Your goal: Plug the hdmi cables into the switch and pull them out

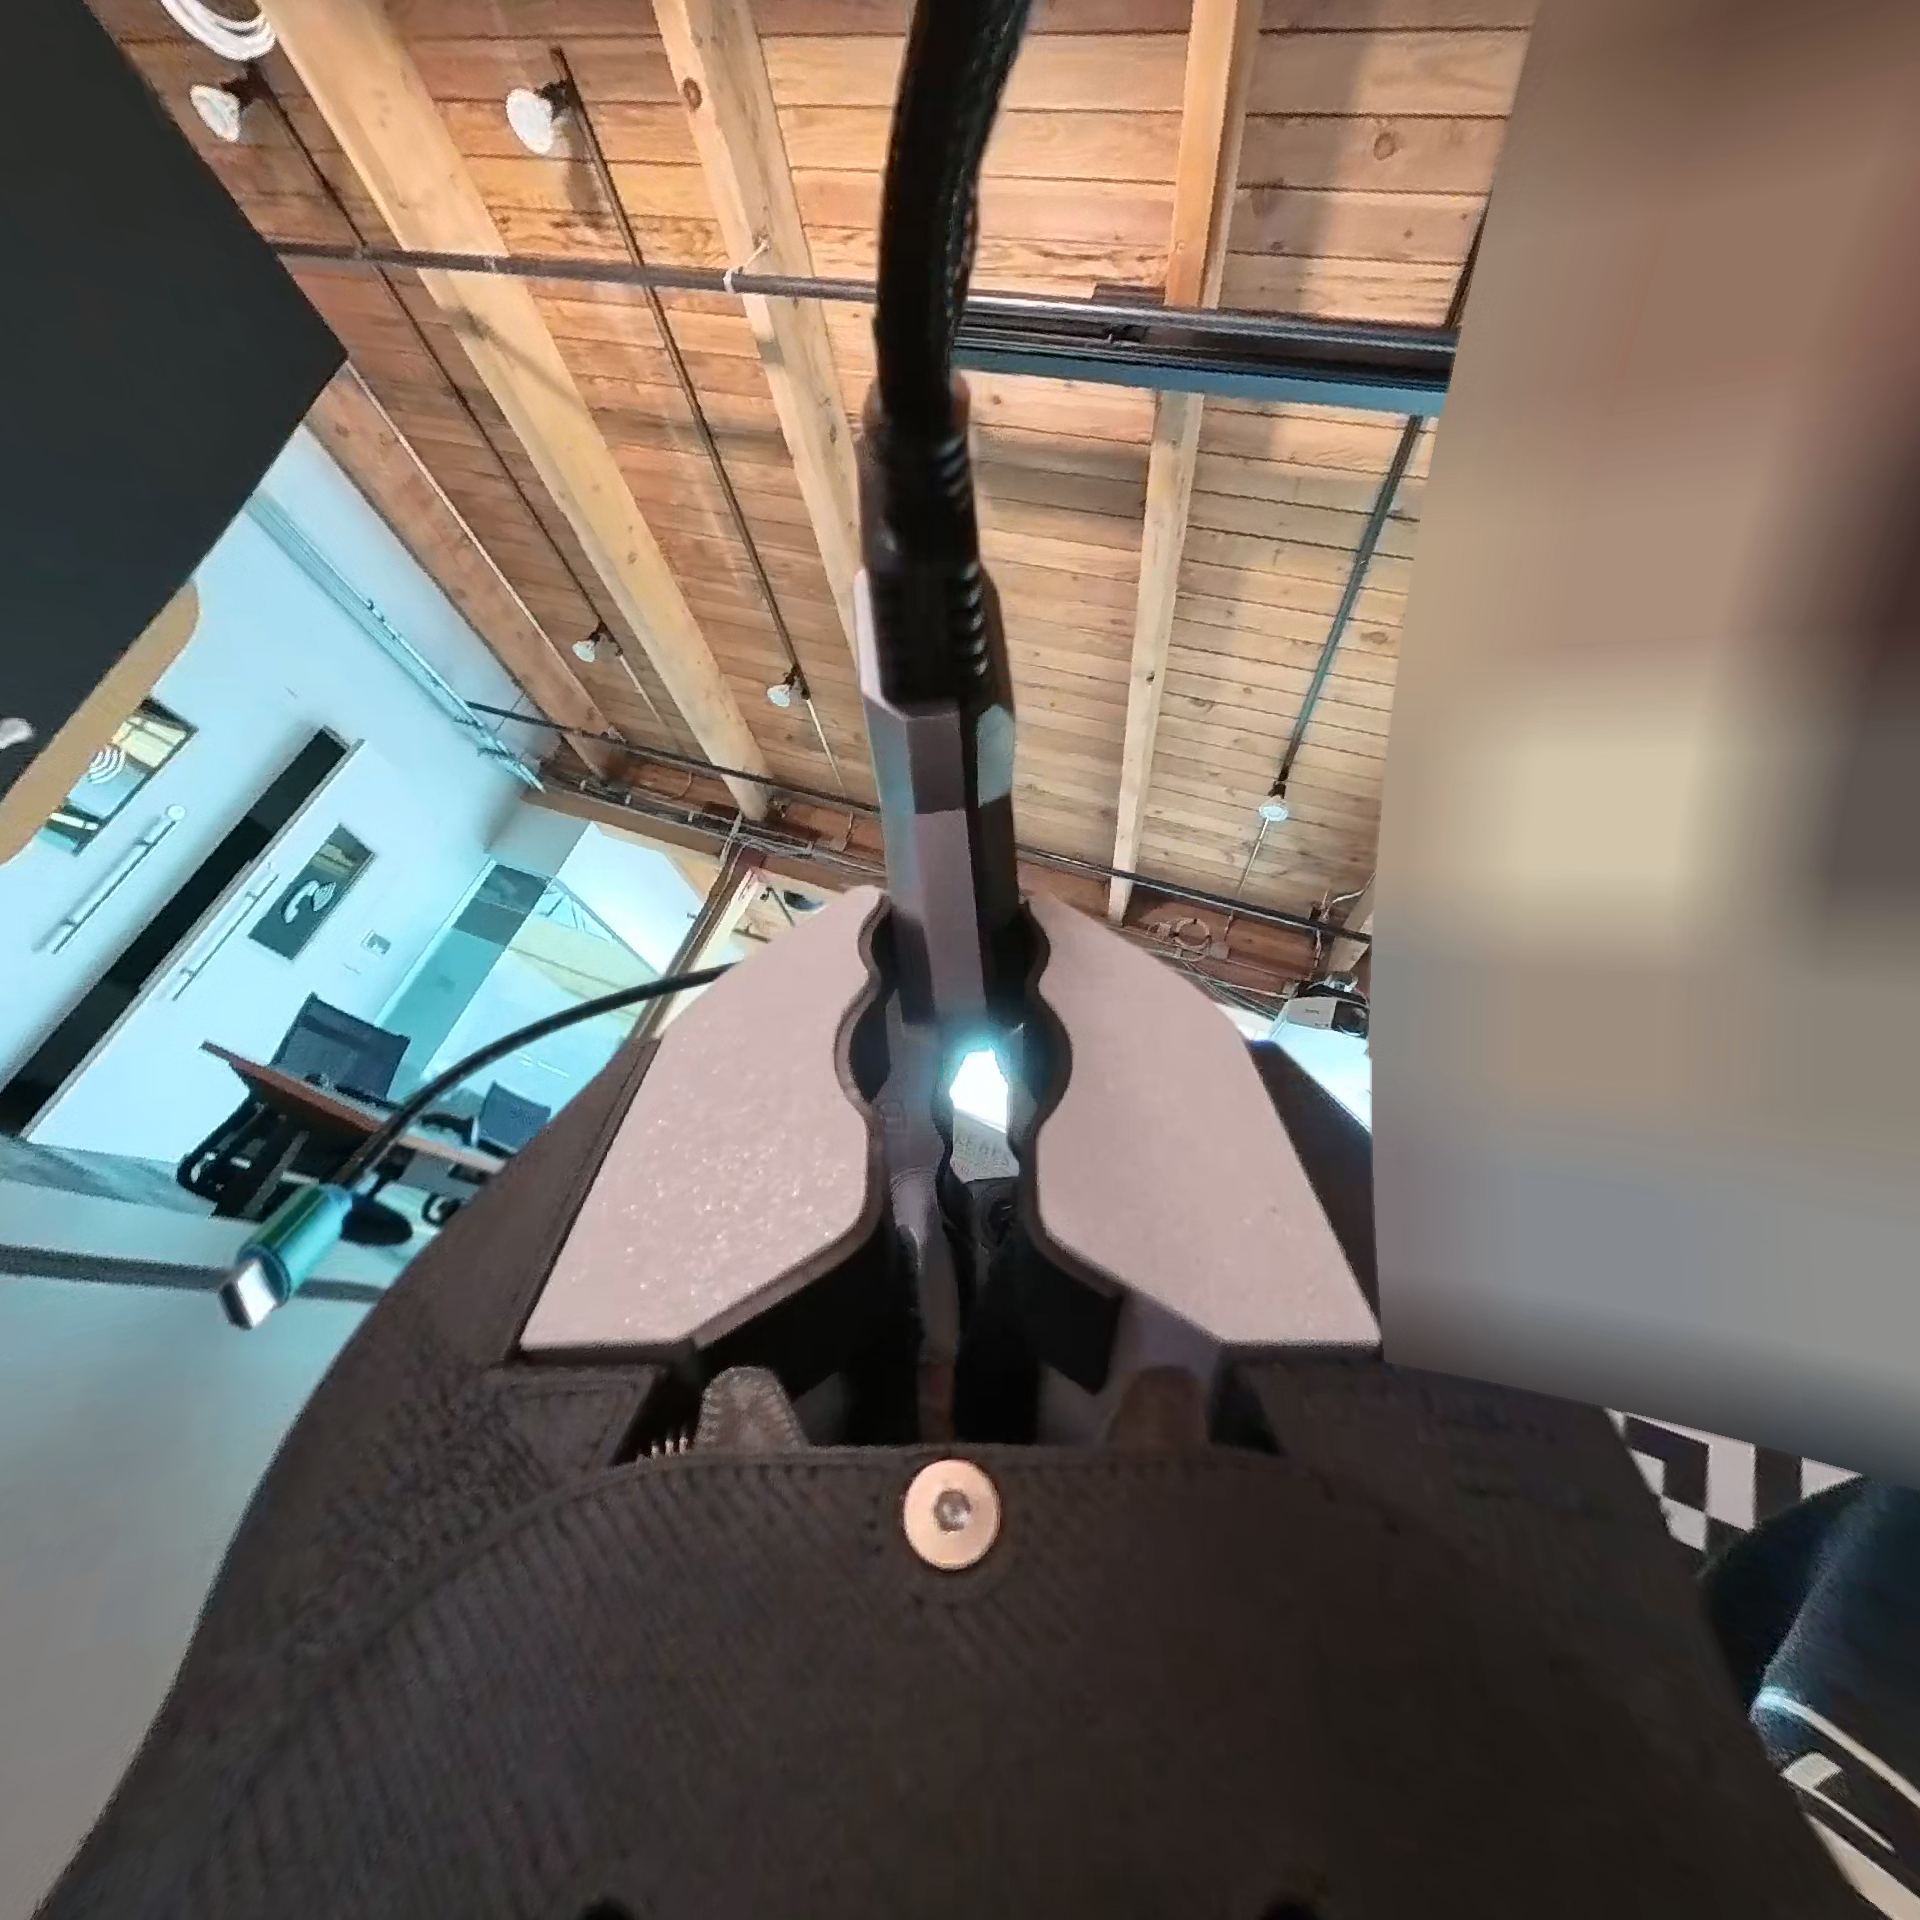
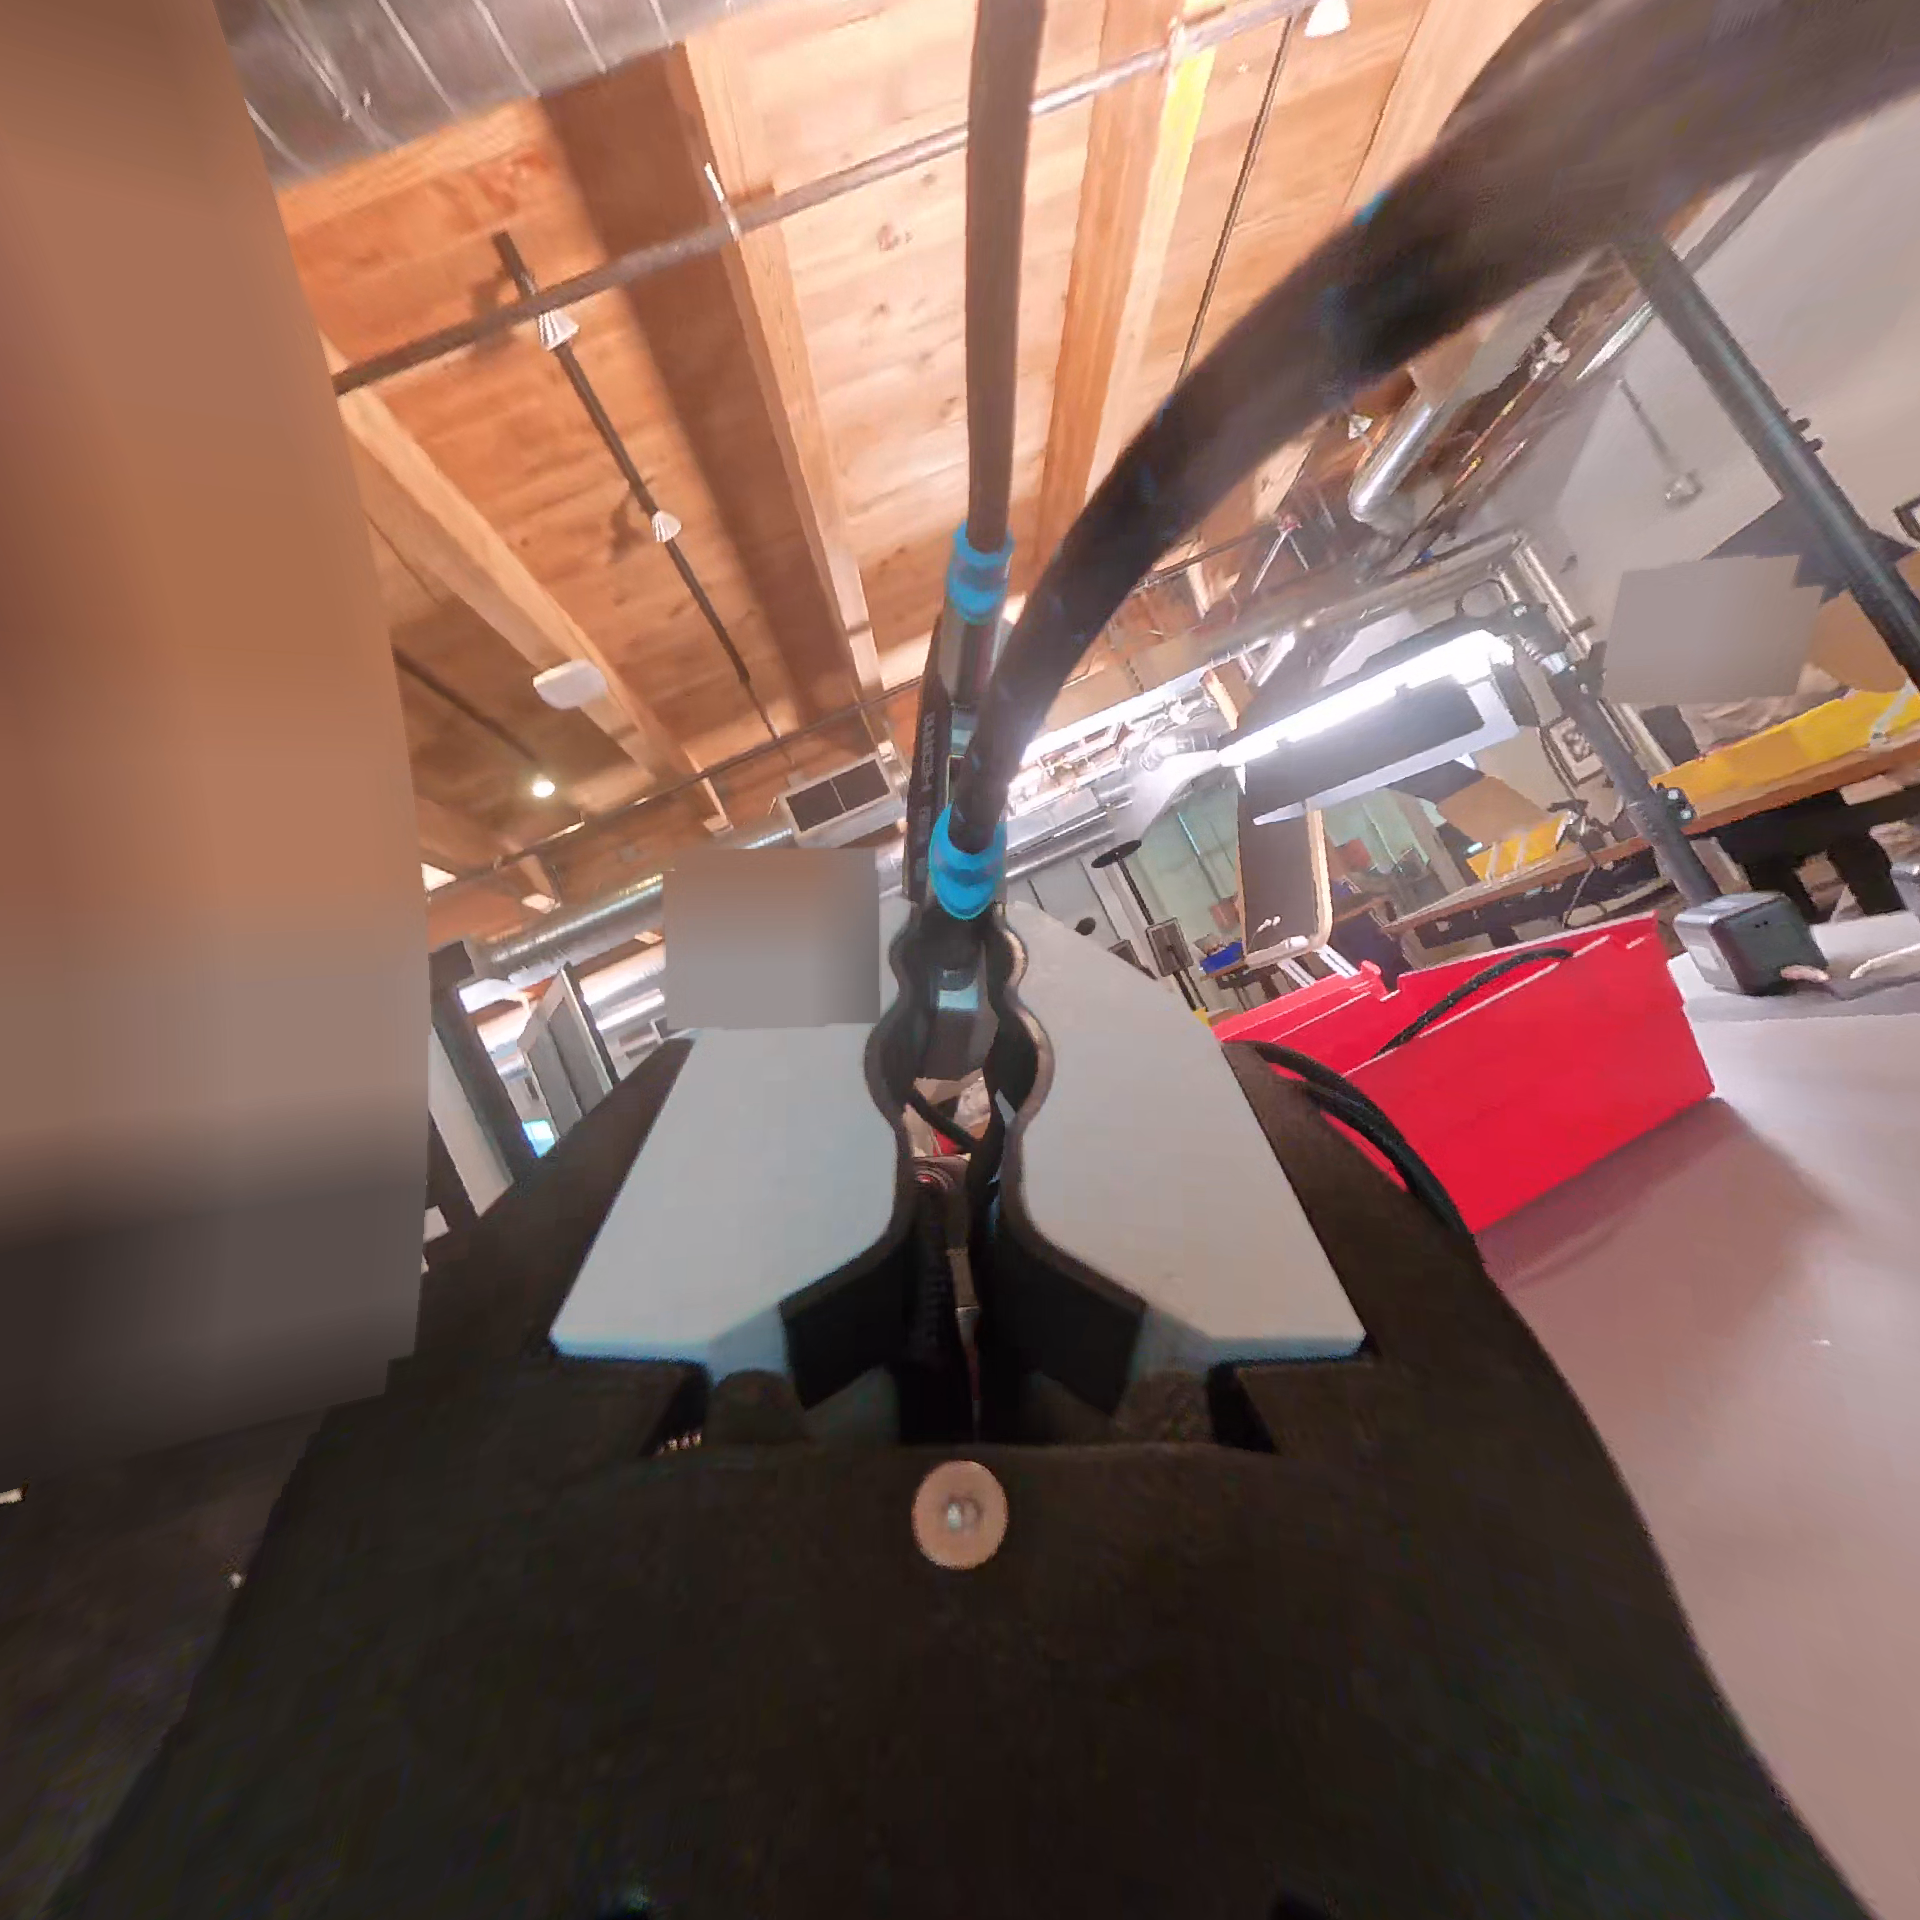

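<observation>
A red bin sits at right on the tabletop. At frame centre, the left gripper clenches a grey-shelled HDMI plug. The right gripper clenches a blue-collared HDMI cable, a blurred black cable arcing across.

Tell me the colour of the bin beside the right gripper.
Red bin, clearest in the right wrist view.
</observation>
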